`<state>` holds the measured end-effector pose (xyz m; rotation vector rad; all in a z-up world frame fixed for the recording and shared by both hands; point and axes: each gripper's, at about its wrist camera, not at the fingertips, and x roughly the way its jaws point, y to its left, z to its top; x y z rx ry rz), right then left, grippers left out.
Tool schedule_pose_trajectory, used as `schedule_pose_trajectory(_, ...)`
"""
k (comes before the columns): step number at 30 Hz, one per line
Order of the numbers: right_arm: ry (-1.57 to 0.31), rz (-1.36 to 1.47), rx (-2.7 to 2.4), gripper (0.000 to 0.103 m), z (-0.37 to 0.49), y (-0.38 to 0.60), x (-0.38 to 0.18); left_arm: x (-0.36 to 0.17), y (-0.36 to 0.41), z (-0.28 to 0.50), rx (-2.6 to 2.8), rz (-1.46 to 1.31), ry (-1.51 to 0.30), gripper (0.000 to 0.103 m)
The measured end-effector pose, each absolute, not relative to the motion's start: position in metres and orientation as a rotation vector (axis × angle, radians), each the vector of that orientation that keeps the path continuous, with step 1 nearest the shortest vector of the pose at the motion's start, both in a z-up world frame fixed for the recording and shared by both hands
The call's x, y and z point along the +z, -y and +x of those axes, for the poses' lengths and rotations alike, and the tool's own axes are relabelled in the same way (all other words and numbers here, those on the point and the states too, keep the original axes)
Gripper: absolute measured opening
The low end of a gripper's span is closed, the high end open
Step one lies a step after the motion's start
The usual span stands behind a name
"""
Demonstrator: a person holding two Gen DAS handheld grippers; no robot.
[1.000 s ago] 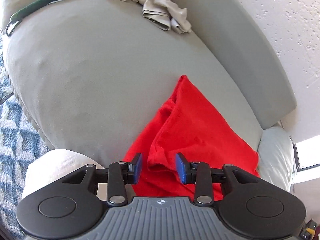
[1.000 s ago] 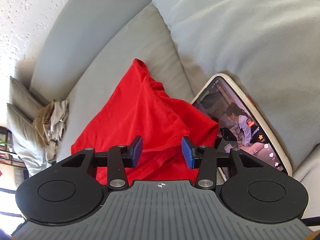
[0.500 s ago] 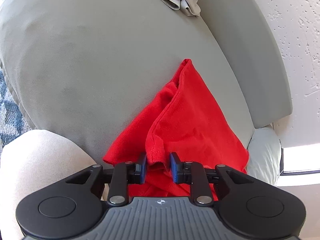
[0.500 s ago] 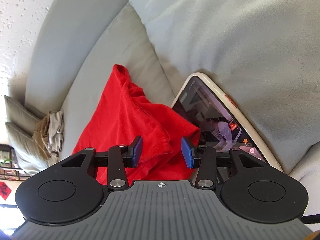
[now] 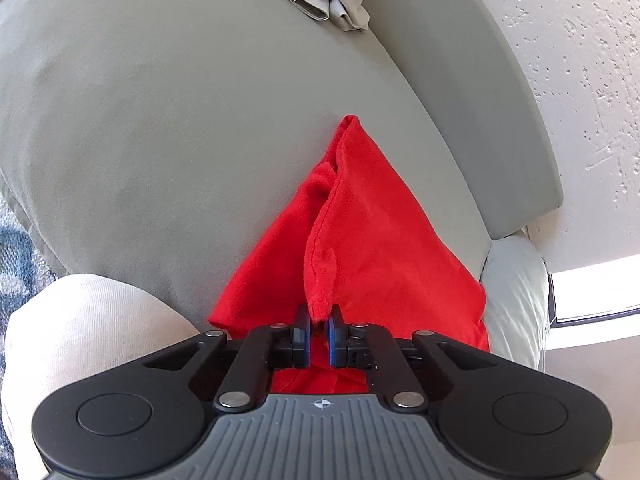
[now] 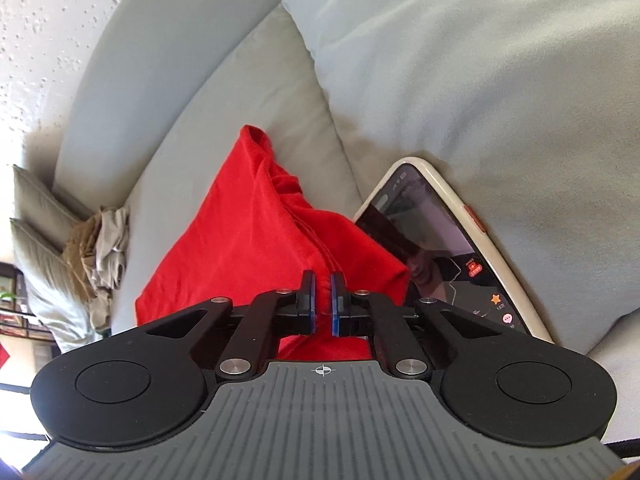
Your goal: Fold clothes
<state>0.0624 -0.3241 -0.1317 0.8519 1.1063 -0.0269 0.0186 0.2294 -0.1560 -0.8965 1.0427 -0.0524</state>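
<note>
Both jaws are closing: the left gripper (image 5: 319, 320) and right gripper (image 6: 322, 280) each pinch the red shirt's (image 5: 372, 240) near edge on the sofa (image 5: 180, 140).

Soft matt red cloth (image 5: 372, 220), smooth grey sofa fabric (image 5: 180, 120), glossy phone screen (image 6: 432, 252), rough plaster wall (image 5: 580, 60)

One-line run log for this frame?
step: grasp | left hand-held gripper: closing on red garment hem | right hand-held gripper: closing on it
</note>
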Motion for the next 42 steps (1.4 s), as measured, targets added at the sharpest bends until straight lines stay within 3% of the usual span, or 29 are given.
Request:
schedule_pose_trajectory(4,-1.132,0.893,-0.021,0.008,0.063,0.324,-0.139,-0.159,-0.229,0.018,-0.043,-0.916,-1.06,0.007)
schedule_pose_trajectory(9,-1.14,0.993,0.009,0.017,0.059,0.329,-0.149,-0.161,-0.232,0.016,-0.048,-0.951,-1.06,0.017)
schedule_pose_trajectory(12,-1.125,1.02,0.02,0.022,0.056,0.33,-0.153,-0.162,-0.231,0.017,-0.059,-0.97,-1.043,0.017)
schedule_pose_trajectory(14,-1.113,0.99,0.014,0.018,0.054,0.327,-0.152,-0.159,-0.23,0.017,-0.065,-0.966,-1.026,0.014)
schedule_pose_trajectory(15,-1.106,0.957,0.001,0.011,0.054,0.325,-0.15,-0.156,-0.229,0.016,-0.059,-0.952,-1.014,0.003)
schedule_pose_trajectory(16,-1.098,0.924,-0.012,0.007,0.054,0.322,-0.147,-0.152,-0.228,0.015,-0.051,-0.934,-0.995,0.004)
schedule_pose_trajectory(28,-0.991,0.883,-0.016,0.006,0.046,0.318,-0.086,-0.089,-0.216,0.005,-0.085,-0.82,-0.899,0.003)
schedule_pose_trajectory(35,-1.092,0.808,-0.065,0.006,0.034,0.317,-0.112,-0.127,-0.205,-0.003,-0.002,-0.681,-1.047,0.004)
schedule_pose_trajectory(38,-1.135,0.762,-0.085,0.01,0.033,0.311,-0.124,-0.132,-0.197,-0.004,0.042,-0.573,-1.098,0.013)
schedule_pose_trajectory(40,-1.15,0.758,-0.101,0.017,0.031,0.313,-0.122,-0.125,-0.195,-0.007,0.077,-0.504,-1.123,0.035)
schedule_pose_trajectory(42,-1.146,0.736,-0.109,0.035,0.029,0.313,-0.112,-0.111,-0.197,-0.012,0.092,-0.453,-1.097,0.039)
